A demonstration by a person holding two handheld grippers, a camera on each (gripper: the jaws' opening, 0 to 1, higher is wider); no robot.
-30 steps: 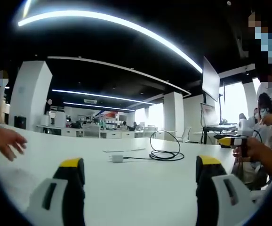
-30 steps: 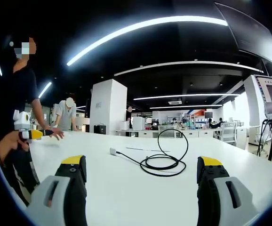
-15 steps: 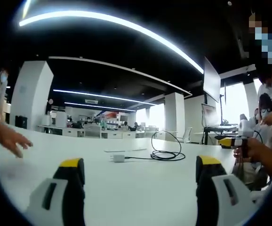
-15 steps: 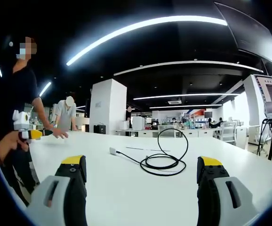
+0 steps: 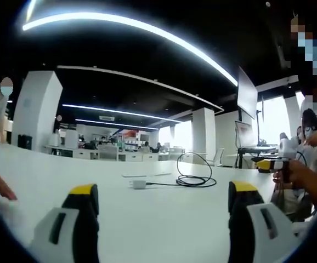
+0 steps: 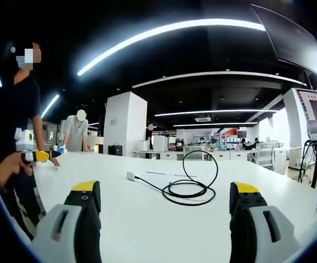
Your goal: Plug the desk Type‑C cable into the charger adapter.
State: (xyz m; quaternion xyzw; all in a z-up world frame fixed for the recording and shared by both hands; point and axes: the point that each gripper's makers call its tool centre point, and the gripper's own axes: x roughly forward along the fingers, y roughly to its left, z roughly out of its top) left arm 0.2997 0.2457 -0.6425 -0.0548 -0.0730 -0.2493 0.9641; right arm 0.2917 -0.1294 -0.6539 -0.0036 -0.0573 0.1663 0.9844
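The Type-C cable [image 6: 188, 189] lies on the white tabletop [image 6: 147, 219], coiled in loose black loops, with one loop standing up above the rest. From the coil a straight part runs to the white charger adapter [image 6: 131, 176], and its end reaches the adapter; I cannot tell if the plug is seated inside. In the left gripper view I see the same cable [image 5: 194, 179] and the adapter [image 5: 137, 184] near the middle of the tabletop [image 5: 158, 219], well apart from my jaws.

My left gripper [image 5: 164, 194] has its jaws wide apart with nothing between them, low over the tabletop. My right gripper [image 6: 167, 194] is the same, jaws spread and empty, pointing toward the coil.

In the right gripper view the left gripper appears at the left edge, held in a hand [image 6: 7, 167]. A person in dark clothes [image 6: 16, 109] stands beside the tabletop with one hand down on its surface. In the left gripper view a monitor on a stand [image 5: 245, 93] is behind the tabletop.
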